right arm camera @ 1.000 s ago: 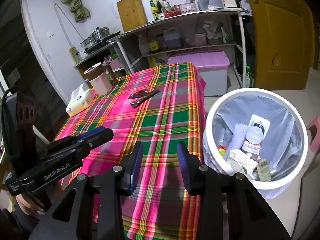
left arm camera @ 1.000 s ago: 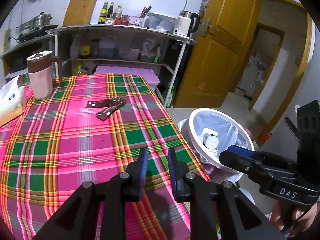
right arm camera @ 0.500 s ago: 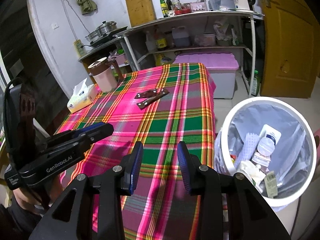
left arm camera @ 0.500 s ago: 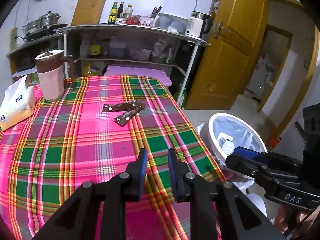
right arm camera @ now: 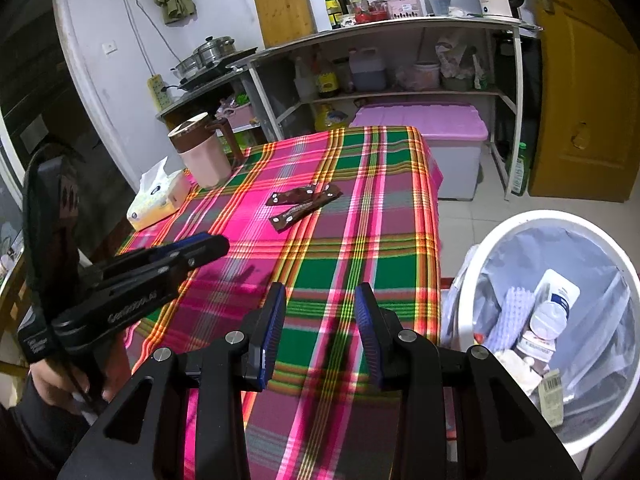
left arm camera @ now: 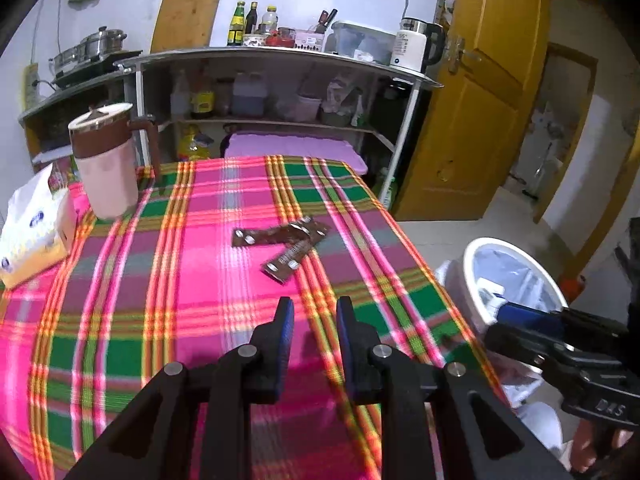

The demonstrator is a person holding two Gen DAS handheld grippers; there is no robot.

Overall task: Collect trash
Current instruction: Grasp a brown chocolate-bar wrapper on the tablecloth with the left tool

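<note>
Now nearer brown wrappers (left arm camera: 286, 246), both claws empty

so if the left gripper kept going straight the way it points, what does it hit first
Probably the bare tablecloth; the left gripper tilts down at it, short of the brown wrappers. Depth is hard to judge.

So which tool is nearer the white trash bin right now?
Right. The right tool hangs over the table edge beside the white trash bin; the left tool is farther in over the plaid cloth, facing the brown wrappers.
</note>
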